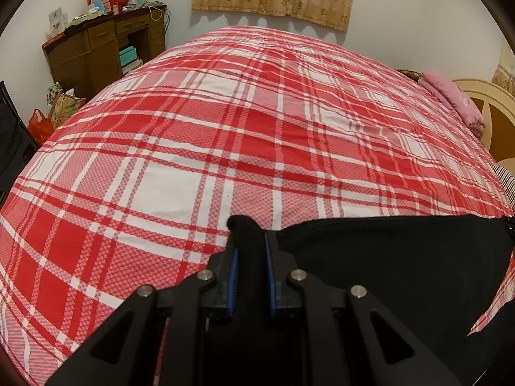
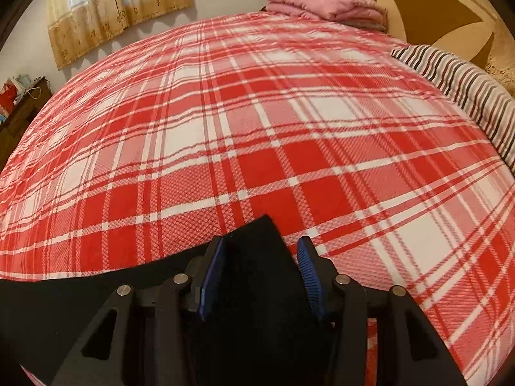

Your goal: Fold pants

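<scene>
Over the red plaid bed (image 1: 199,148), the black pants (image 1: 386,257) hang stretched between my tongs, left gripper (image 1: 251,251) clamped tight on one bunched corner, right gripper (image 2: 260,257) holding a thicker wad that I judge could slip.

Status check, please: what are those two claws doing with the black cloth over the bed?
Left gripper clamped on black pants. Right gripper wider, thick pants fold between its pads. Pants stretched between both over the plaid bedspread. Nothing in the way.
</scene>
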The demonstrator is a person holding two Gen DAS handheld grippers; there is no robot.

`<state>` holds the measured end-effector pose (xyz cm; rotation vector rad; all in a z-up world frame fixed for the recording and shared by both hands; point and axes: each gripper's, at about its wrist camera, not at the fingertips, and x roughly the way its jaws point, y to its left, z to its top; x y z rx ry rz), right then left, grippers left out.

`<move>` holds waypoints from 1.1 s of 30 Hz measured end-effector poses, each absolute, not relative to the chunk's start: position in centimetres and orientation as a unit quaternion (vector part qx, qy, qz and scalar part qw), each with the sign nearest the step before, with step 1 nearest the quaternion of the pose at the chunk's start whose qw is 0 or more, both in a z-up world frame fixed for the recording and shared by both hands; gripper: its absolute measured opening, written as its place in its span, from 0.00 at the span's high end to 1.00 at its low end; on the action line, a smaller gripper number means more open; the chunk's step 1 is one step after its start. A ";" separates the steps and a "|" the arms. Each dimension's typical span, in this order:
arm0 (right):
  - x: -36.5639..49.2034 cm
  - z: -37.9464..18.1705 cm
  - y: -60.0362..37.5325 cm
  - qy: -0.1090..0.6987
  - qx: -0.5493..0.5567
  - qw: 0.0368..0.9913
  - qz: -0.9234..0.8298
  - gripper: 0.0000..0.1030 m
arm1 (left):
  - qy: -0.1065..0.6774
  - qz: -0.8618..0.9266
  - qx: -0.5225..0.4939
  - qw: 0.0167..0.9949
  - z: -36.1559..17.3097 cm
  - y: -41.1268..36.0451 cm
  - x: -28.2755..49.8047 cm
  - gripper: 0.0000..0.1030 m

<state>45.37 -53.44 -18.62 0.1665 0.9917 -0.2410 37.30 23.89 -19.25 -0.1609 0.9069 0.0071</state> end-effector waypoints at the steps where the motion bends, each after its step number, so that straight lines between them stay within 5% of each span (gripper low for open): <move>1: 45.4 -18.7 -53.4 0.474 0.079 0.870 -0.112 0.59 | 0.438 0.004 -0.077 0.896 -19.3 23.9 37.3 0.85; 6: 45.2 -18.4 -52.3 0.475 0.059 0.873 -0.094 0.90 | 0.442 0.007 -0.067 0.895 -19.3 23.6 37.5 0.85; 33: 31.2 -7.5 -50.8 0.310 0.056 0.948 -0.040 0.93 | 0.330 -0.088 -0.153 0.928 -13.9 26.1 33.1 0.87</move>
